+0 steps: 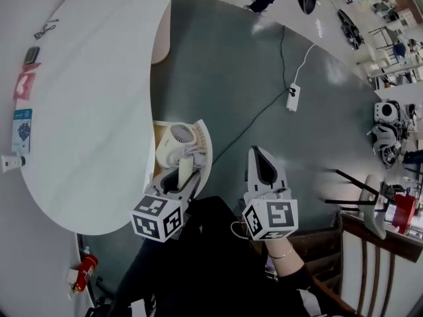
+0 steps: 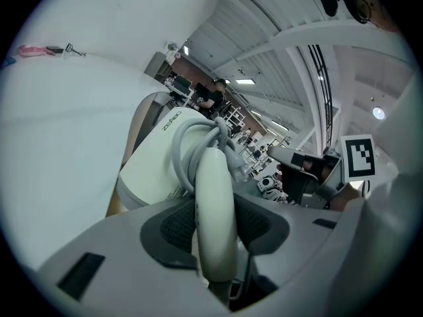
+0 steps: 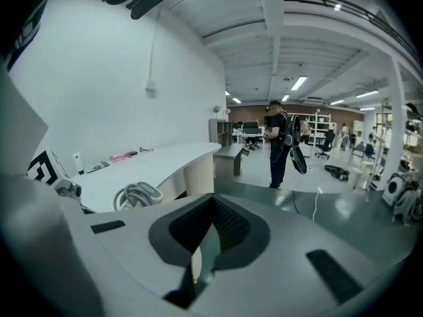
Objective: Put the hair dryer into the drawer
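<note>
Left gripper (image 1: pixel 185 174) sits nearest, its jaws pinching the dryer's (image 1: pixel 180 140) handle, with the cord (image 2: pixel 198 137) bundled round the neck just past the pads. The dryer's head hangs over the open drawer (image 1: pixel 207 147) under the desk (image 1: pixel 92 111). Whether it rests on the drawer floor I cannot tell. Right gripper (image 1: pixel 258 160) hovers beside it over the floor, jaws pressed together on nothing. The main risk, as I judge it, is the grip: the handle looks smooth and rounded and the heavy head sits well out from the pads, so it could swivel or slide in the jaws and drop hard or knock the drawer's curved front. The cord is the second risk. Its loops look loosely wound, so one could spill over the rim on release and jam the drawer when it closes. Pushing the drawer shut with the right gripper before the left one is clear would trap those jaws against the desk edge.
</note>
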`<state>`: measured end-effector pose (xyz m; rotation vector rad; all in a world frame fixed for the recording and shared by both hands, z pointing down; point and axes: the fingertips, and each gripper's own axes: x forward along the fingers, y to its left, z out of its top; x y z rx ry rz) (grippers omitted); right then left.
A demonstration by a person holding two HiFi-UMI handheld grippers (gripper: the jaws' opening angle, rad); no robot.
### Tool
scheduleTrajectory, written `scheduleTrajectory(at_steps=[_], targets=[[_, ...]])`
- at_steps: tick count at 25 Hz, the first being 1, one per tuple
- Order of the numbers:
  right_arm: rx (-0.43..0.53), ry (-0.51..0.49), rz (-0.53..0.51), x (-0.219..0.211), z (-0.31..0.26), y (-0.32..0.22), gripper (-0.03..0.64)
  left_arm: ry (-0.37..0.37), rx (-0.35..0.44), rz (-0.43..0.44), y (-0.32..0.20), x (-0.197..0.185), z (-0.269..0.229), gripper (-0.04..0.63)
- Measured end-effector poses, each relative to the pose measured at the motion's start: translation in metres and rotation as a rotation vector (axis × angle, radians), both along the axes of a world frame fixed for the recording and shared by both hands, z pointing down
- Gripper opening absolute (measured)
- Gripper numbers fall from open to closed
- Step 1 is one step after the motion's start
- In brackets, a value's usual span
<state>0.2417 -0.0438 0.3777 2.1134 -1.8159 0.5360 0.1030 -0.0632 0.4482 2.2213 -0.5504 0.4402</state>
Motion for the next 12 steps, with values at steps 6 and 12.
scheduleTrajectory(at_steps=[6,12], targets=[[-0.025,0.008,-0.058,0.004,0.004,-0.025,0.002,-0.010,-0.030,-0.017,-0.005,0.007,0.005,0.167],[-0.044,-0.010,-0.163,-0.004,0.015,-0.047,0.002,-0.067,-0.048,-0.073,-0.011,0.006,0.024,0.167]])
